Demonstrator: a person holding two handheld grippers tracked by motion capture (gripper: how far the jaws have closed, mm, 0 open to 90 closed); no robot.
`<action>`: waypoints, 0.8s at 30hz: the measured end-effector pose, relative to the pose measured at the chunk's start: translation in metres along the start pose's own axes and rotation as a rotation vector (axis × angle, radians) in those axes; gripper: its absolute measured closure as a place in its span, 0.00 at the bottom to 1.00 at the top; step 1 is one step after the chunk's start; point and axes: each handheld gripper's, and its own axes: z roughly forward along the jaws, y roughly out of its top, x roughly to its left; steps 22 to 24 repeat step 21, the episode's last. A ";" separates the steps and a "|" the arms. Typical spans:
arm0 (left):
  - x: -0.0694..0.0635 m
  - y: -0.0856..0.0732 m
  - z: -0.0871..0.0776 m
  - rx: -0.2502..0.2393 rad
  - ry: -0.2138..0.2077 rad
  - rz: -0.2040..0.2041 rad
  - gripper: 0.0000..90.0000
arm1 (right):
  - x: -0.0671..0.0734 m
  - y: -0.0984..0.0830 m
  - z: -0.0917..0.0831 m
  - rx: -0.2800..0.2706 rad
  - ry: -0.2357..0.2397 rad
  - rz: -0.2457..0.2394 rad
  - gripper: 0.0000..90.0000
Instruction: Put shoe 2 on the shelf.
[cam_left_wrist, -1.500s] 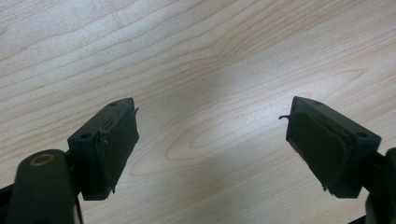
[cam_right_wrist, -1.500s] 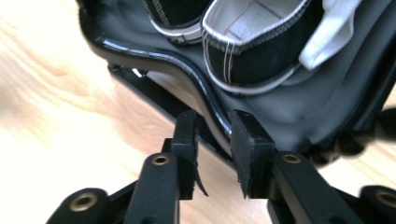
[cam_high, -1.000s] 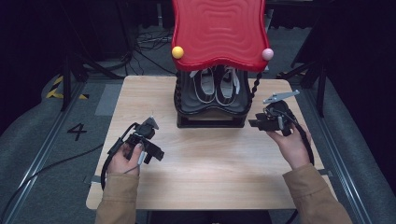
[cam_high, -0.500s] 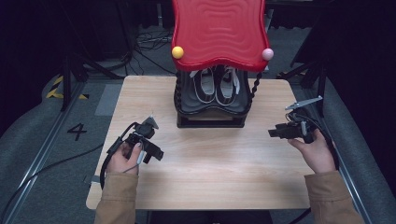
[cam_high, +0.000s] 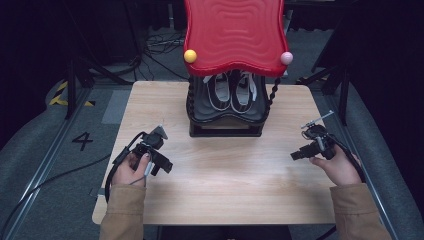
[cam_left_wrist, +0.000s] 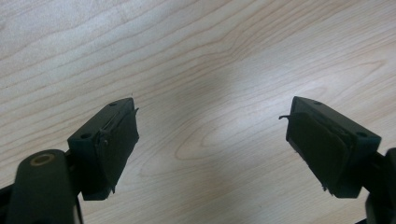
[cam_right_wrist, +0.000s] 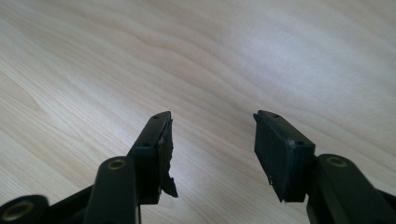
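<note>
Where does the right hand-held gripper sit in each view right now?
High view: right hand-held gripper at right of the table, jaws pointing toward the table's middle, right of the shoe rack.
Right gripper view: its own jaws rise from the bottom, open, nothing between.
Left gripper view: the left hand-held gripper's jaws instead.
Shared landmark: the light wood tabletop.

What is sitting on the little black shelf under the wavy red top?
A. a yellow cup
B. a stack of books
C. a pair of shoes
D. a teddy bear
C: a pair of shoes, dark with white parts, sits side by side on the black rack under the red top.
</note>
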 end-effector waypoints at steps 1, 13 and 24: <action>0.000 0.000 0.001 0.002 0.004 0.005 0.19 | 0.000 0.000 0.004 0.020 0.000 0.000 0.52; 0.005 0.002 0.012 0.044 -0.007 0.005 0.19 | 0.001 -0.003 0.035 0.169 0.012 -0.008 0.50; 0.007 0.003 0.015 0.070 -0.015 0.017 0.19 | 0.004 -0.006 0.047 0.248 0.040 -0.039 0.47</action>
